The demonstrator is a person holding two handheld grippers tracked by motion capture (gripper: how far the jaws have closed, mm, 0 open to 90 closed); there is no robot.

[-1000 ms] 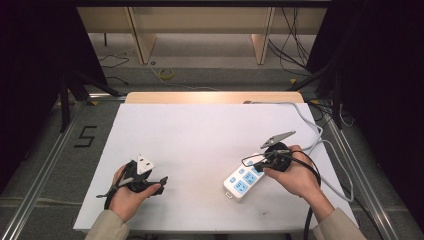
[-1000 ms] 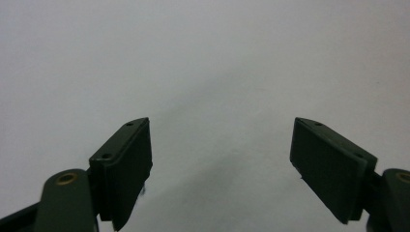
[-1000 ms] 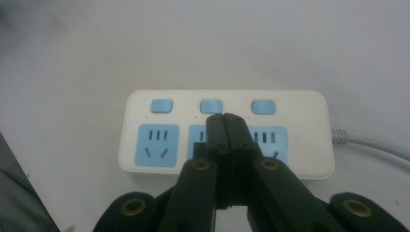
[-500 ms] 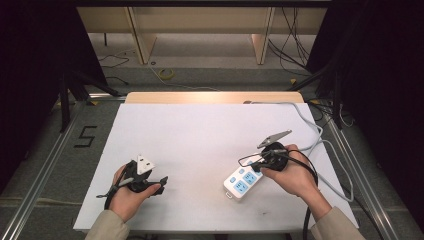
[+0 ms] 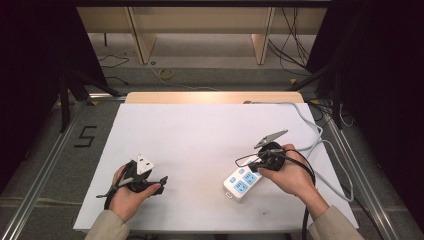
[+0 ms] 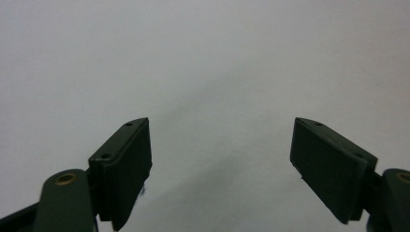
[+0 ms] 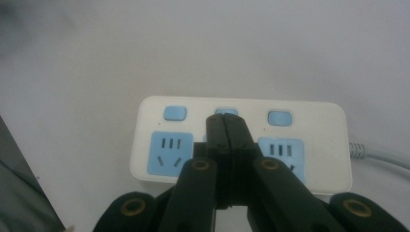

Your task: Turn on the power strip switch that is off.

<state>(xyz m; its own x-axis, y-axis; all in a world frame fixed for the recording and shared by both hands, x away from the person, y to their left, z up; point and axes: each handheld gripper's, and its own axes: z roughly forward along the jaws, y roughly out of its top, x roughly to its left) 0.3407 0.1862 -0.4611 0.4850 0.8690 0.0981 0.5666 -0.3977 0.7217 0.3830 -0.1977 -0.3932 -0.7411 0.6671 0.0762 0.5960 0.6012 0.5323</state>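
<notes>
While the clenched right gripper [image 7: 226,121] bears on the middle switch [image 7: 226,112] of the power strip [image 5: 242,181] at the table's [image 5: 200,140] near right, pressing looks underway; left gripper [image 6: 220,159] released, idle.

Left gripper [image 6: 220,159] over the bare white table [image 6: 203,58]

Two black jaws rise from the lower left and lower right corners, standing wide apart with nothing between them.

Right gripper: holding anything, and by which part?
Nothing is held. The right gripper has its jaws shut on each other, tips over the middle blue button of the white power strip; whether they press it cannot be told.
</notes>
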